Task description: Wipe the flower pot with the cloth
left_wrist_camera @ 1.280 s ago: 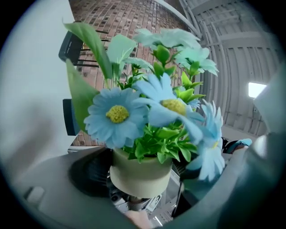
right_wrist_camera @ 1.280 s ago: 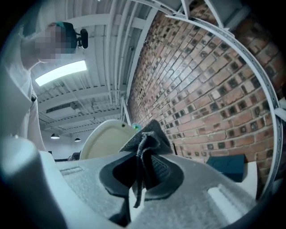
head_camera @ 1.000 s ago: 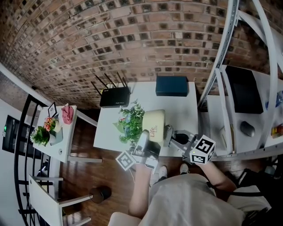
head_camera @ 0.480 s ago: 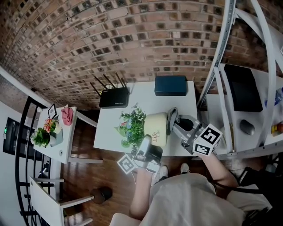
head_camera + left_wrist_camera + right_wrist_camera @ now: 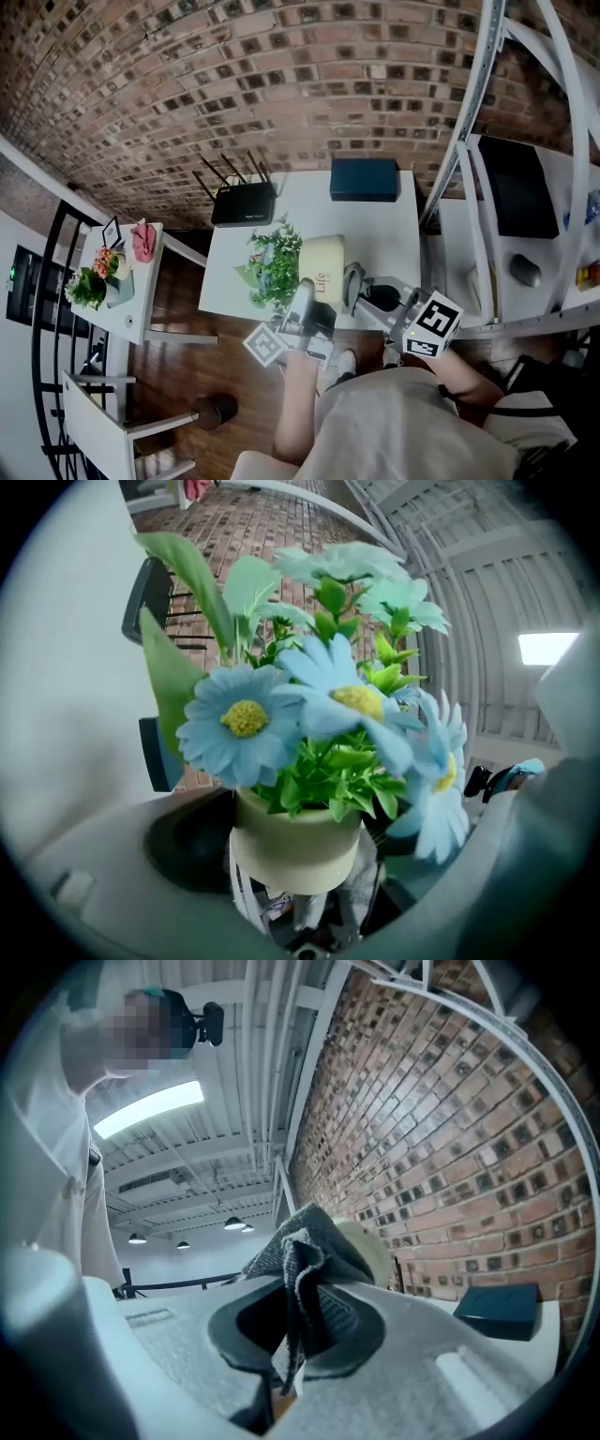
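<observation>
A cream flower pot with blue and green artificial flowers is tipped over the white table, flowers pointing left. My left gripper comes up from the near edge, shut on the pot's lower body. In the left gripper view the pot sits between the jaws under the blue daisies. My right gripper is shut on a folded grey cloth. The cloth lies against the pot's right side.
At the table's back stand a black router with antennas and a dark blue box. A white metal shelf frame rises on the right beside a desk with a mouse. A small side table stands left.
The right gripper carried the cloth along the pot's side toward the wall, then drew it back toward the near edge. The left gripper and pot shifted only slightly.
</observation>
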`<state>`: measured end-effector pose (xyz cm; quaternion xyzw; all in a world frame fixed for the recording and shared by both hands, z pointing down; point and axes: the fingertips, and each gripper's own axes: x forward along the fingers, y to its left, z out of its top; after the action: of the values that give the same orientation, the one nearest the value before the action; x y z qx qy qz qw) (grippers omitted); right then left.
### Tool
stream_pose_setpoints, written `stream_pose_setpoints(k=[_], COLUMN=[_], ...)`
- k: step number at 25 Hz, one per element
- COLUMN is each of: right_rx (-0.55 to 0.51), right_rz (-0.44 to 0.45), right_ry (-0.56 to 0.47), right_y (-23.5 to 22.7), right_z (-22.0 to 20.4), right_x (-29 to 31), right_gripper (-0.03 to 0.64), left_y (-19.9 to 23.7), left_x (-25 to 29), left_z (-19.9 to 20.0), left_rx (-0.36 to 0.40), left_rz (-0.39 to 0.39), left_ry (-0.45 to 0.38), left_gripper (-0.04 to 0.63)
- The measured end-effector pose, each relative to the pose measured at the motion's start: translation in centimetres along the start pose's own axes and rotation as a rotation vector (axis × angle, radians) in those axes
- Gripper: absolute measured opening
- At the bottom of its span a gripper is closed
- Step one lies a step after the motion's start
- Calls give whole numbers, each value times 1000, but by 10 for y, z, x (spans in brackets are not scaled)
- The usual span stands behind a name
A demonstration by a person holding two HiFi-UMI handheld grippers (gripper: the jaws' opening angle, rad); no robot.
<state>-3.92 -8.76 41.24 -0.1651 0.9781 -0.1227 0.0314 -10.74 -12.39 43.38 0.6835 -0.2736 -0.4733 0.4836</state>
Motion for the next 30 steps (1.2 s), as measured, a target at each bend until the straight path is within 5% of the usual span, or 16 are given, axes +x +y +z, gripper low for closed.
stream_pose_setpoints(k=[6, 14, 18, 26, 30], right_rx=[-3, 118, 166, 191, 221], right_rz=[-125, -157, -128, -326, -364], right_ry=[-82, 72, 136, 125, 131], right_y=[-51, -64, -40, -72, -68], right_z=[35, -44, -79, -88, -100], right_x=[4, -7, -10, -53, -62], right_gripper=[-2, -2, -2, -2, -2], left_y=[-5, 12, 32, 108, 141], left_x=[-8, -9, -11, -33, -32], left_z=[-20, -27, -16, 8, 16], left_rx=[-30, -118, 6, 287, 492], left_rz=[-29, -23, 76, 336, 367], left_ry=[60, 47, 86, 255, 370], left_gripper=[456, 453, 453, 451, 451])
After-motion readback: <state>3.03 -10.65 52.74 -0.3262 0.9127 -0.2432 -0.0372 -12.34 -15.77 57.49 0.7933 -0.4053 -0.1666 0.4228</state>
